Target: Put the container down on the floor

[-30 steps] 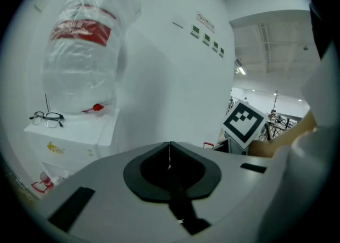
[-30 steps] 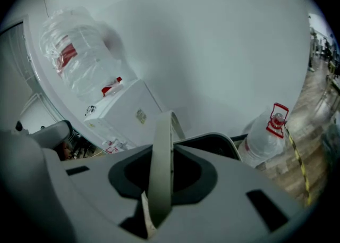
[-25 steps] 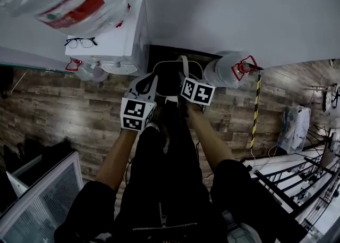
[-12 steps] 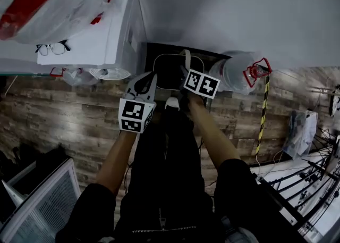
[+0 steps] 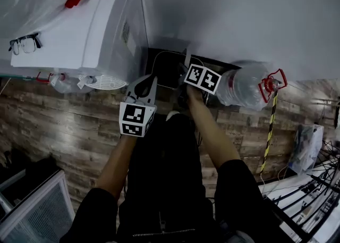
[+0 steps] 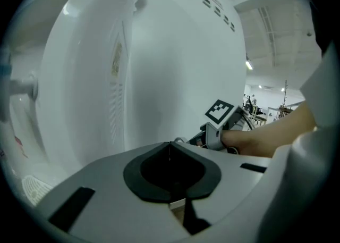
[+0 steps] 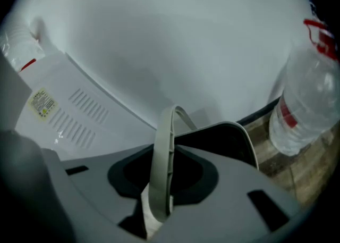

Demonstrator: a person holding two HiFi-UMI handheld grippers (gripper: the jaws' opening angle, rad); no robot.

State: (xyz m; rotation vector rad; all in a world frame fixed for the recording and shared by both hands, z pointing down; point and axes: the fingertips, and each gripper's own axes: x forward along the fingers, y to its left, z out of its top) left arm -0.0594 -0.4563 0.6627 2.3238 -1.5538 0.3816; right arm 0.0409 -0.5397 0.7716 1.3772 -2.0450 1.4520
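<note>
The container (image 5: 166, 72), a dark bin, is low at the foot of the wall (image 5: 239, 13). Nearest the person, the left gripper (image 5: 146, 81) has its jaws pressed together on nothing. The right gripper (image 5: 186, 80) pinches the pale handle (image 7: 162, 167), its jaws opening. Beyond, a white dispenser (image 5: 114, 34) and a water bottle (image 5: 241, 85) flank the bin.

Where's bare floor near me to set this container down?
Widest: wood floor left of your legs, beside the water dispenser. Smaller: floor between them, the water bottle and the striped pole. Crowded: the gap at the wall between dispenser and bottle, where the container is.
</note>
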